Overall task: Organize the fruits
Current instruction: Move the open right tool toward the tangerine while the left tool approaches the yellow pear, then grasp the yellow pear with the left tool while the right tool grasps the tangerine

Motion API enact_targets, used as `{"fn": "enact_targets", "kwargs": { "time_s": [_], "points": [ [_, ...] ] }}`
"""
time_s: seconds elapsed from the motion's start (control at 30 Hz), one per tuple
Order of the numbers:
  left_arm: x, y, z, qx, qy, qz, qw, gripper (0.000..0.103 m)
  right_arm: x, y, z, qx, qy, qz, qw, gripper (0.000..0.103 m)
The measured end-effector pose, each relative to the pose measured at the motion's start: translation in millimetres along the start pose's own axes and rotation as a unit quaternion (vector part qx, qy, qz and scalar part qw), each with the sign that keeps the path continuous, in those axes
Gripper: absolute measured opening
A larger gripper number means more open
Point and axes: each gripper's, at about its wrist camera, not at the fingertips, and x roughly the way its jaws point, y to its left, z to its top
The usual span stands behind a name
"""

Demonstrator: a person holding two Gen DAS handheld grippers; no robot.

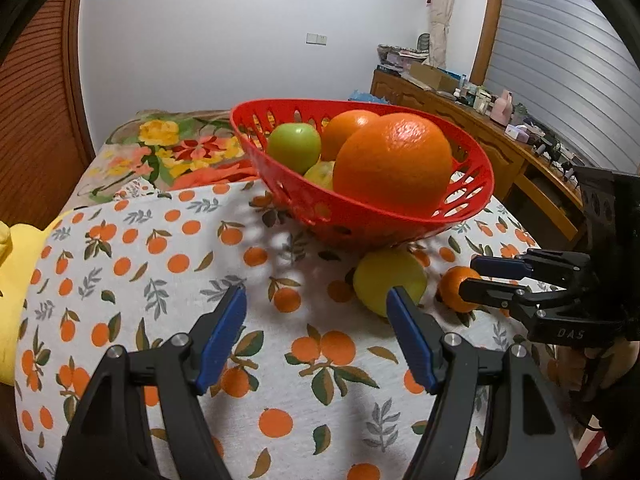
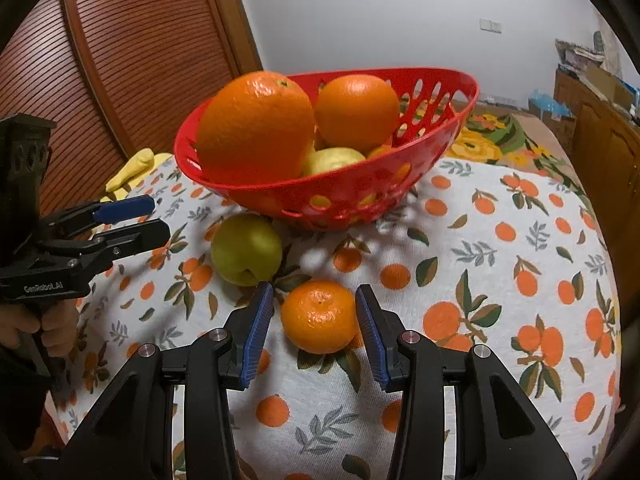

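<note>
Two loose fruits are seen on the orange-print cloth ahead of the tools: a small mandarin and a yellow-green apple, both outside the red basket. The right gripper is seen with the mandarin between its blue pads, small gaps visible on both sides, so nothing is clenched yet; the jaws are parted and no contact is shown. The left gripper is spread wide and empty, with the apple just beyond its right fingertip and partly covered by it. Beyond both tools the basket is already loaded: a large orange sits high at the near rim, a second orange behind it, a yellowish fruit lower down, and a green apple is seen from the left wrist. Step in hand is judged as the pick of the mandarin, with the apple probably left for the other tool. Risks: the mandarin is round and soft-skinned, so an off-centre squeeze could roll it out forward toward the basket foot, or crush the peel if clamped hard. The cloth could be snagged and dragged by low fingertips, shifting the apple. The basket appears tilted and crowded at the near rim, so a fruit dropped there could knock the big orange out. With both tools close together, a collision is possible.
</note>
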Motion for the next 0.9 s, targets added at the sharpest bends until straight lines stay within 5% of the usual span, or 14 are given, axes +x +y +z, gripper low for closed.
{"fn": "enact_targets", "kwargs": {
  "time_s": [0.43,0.9],
  "points": [
    [6.8,-4.6,-0.1,-0.014,0.017,-0.011,0.9997,0.072,1.7,1.7,-5.2,0.001,0.022,-0.006,1.000,0.044],
    [14.6,-27.0,10.0,-0.014,0.012,-0.022,0.9996,0.072,-38.4,-16.1,-5.0,0.028,-0.008,-0.012,1.000,0.044]
  ]
}}
